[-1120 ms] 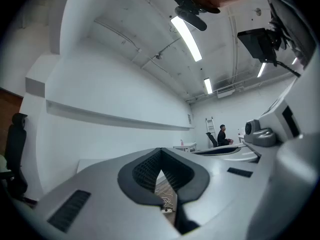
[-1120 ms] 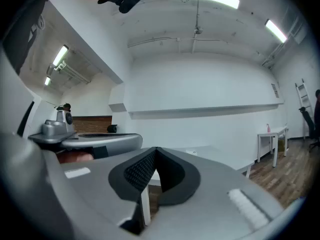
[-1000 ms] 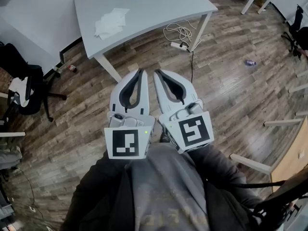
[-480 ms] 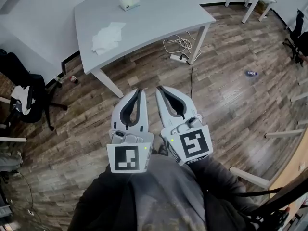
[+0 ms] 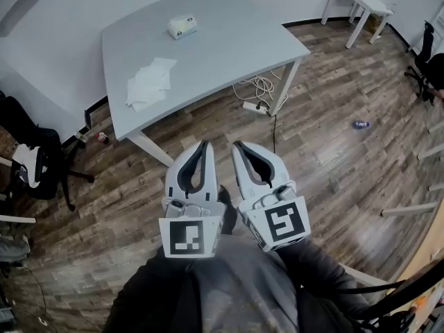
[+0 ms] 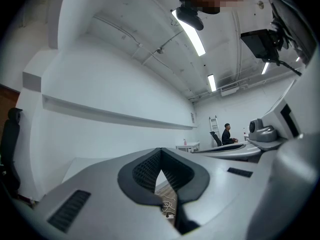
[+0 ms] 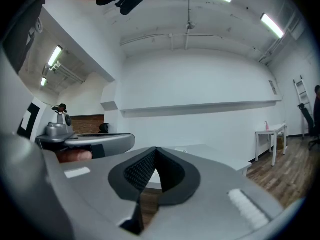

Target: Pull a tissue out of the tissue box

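A small pale tissue box (image 5: 182, 26) stands near the far edge of the grey table (image 5: 236, 44). Loose white tissues (image 5: 148, 83) lie on the table's left part. Both grippers hover side by side over the wooden floor, well short of the table. My left gripper (image 5: 205, 145) is shut, its tips meeting with nothing between them, as the left gripper view (image 6: 160, 151) confirms. My right gripper (image 5: 239, 145) is also shut and empty, and in the right gripper view (image 7: 155, 149) it faces the table top at about table height.
A white power strip and coiled cable (image 5: 255, 96) lie on the floor under the table's right corner. A black office chair (image 5: 31, 159) stands at left. A small white side table (image 5: 357, 0) is at the back right. A person sits far off (image 6: 226, 133).
Both grippers, still shut, have advanced toward the table together. The tissue box and the whole table top have come into the head view.
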Demonstrator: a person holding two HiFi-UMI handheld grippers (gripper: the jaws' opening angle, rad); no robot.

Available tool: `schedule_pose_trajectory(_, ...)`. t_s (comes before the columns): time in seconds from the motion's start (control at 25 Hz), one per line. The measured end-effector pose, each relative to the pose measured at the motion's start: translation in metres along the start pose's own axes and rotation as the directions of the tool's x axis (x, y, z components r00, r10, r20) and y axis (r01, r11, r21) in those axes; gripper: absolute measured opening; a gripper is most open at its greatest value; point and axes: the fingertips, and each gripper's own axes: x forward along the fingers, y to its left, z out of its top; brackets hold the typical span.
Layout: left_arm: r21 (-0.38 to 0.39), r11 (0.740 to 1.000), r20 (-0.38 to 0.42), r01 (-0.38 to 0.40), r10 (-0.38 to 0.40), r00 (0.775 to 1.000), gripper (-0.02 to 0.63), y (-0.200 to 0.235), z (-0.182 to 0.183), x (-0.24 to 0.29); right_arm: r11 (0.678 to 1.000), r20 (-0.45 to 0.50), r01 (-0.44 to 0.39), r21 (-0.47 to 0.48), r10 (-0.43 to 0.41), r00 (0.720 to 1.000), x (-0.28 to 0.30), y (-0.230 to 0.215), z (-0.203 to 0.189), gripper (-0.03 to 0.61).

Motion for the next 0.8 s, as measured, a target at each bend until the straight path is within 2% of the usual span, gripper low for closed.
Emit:
schedule_pose_trajectory(0.48, -0.011, 1.000, -0.012, -0.005, 0.005, 1.000, 0.002, 0.075, -0.010, 0.152, 1.000, -0.031, -0.024, 0.009, 0.025, 0.999, 0.157, -0.080, 0.005, 0.002)
schedule_pose_trajectory(0.8, -0.029, 0.999, -0.024, -0.012, 0.012, 1.000, 0.002, 0.113, -0.014, 0.215, 0.999, -0.011, -0.043, -0.021, 0.042, 0.999, 0.226, -0.113, 0.027, 0.002)
